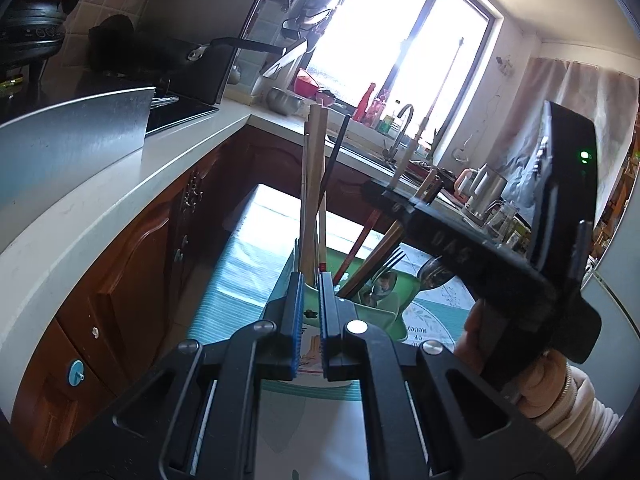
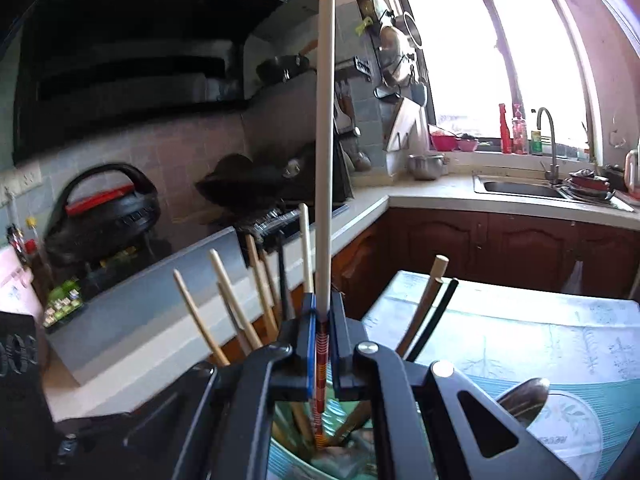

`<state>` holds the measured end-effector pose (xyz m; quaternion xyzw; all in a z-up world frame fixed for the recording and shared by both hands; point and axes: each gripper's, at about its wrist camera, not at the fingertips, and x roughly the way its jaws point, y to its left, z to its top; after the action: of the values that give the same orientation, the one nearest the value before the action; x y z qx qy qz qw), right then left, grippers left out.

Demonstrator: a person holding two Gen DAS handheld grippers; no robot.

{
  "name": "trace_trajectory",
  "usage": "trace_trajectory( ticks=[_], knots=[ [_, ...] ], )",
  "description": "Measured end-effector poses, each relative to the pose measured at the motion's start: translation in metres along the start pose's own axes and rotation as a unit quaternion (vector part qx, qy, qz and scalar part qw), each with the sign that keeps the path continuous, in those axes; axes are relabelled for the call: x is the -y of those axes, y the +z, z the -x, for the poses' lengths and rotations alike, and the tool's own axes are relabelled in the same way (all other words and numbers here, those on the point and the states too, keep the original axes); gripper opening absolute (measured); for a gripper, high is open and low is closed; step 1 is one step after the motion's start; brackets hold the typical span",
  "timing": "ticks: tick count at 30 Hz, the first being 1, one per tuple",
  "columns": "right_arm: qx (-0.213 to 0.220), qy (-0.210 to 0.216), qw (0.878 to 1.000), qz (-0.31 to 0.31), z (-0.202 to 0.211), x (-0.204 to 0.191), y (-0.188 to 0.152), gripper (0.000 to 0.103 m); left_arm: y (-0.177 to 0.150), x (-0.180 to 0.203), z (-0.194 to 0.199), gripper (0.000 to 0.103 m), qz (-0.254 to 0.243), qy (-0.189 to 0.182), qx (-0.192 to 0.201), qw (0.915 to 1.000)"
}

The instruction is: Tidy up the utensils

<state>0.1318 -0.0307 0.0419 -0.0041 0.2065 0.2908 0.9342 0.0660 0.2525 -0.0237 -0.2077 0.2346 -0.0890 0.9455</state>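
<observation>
Chopsticks and other utensils stand upright in a green holder on the patterned tablecloth, directly ahead of both grippers. The left gripper has its blue-padded jaws nearly together, clamped on the near wall of the green holder; just beyond its tips rise pale wooden sticks and 1 black stick. To its right in the holder sit dark brown chopsticks, a fork and a spoon. The right gripper is closed on 1 long pale chopstick with a red patterned lower end, held upright between the pads, its tip down among the other utensils in the holder. A second spoon lies right of that gripper. In the left wrist view, a hand in a cream sleeve holds the right gripper's handle.
</observation>
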Motion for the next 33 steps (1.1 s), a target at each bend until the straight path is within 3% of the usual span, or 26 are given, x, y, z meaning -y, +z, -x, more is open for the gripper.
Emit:
trace_trajectory(
  ticks=[9, 10, 13, 16, 18, 21, 25, 33],
  knots=[
    [-0.116, -0.028, 0.992, 0.032, -0.033, -0.011, -0.028, 0.006, -0.002, 0.001, -0.001, 0.003, 0.001, 0.003, -0.007, 1.0000],
    [-0.109, -0.038, 0.992, 0.048, -0.031, -0.015, -0.033, 0.006, -0.003, 0.001, -0.001, 0.003, 0.001, 0.005, -0.009, 0.9999],
    [-0.142, -0.020, 0.989, 0.041, -0.030, -0.018, -0.040, 0.008, -0.003, 0.004, 0.000, 0.003, -0.001, 0.004, -0.010, 0.9999],
    [-0.131, -0.028, 0.990, 0.049, -0.019, -0.019, -0.040, 0.012, -0.003, 0.009, 0.000, 0.004, -0.006, 0.002, -0.017, 0.9998],
    [-0.130, -0.025, 0.990, 0.042, -0.010, -0.016, -0.039, 0.024, -0.004, 0.014, -0.001, 0.004, -0.011, 0.001, -0.022, 0.9997],
    [-0.122, -0.017, 0.992, 0.028, 0.008, -0.010, -0.038, 0.033, -0.006, 0.022, -0.001, 0.006, -0.020, -0.003, -0.030, 0.9993],
    [-0.109, -0.008, 0.994, 0.008, 0.032, 0.001, -0.036, 0.033, -0.011, 0.035, 0.001, 0.024, -0.031, -0.008, -0.036, 0.9988],
    [-0.100, -0.001, 0.994, -0.035, 0.078, 0.029, -0.042, 0.034, -0.028, 0.074, 0.008, 0.041, -0.059, -0.025, -0.061, 0.9961]
  ],
)
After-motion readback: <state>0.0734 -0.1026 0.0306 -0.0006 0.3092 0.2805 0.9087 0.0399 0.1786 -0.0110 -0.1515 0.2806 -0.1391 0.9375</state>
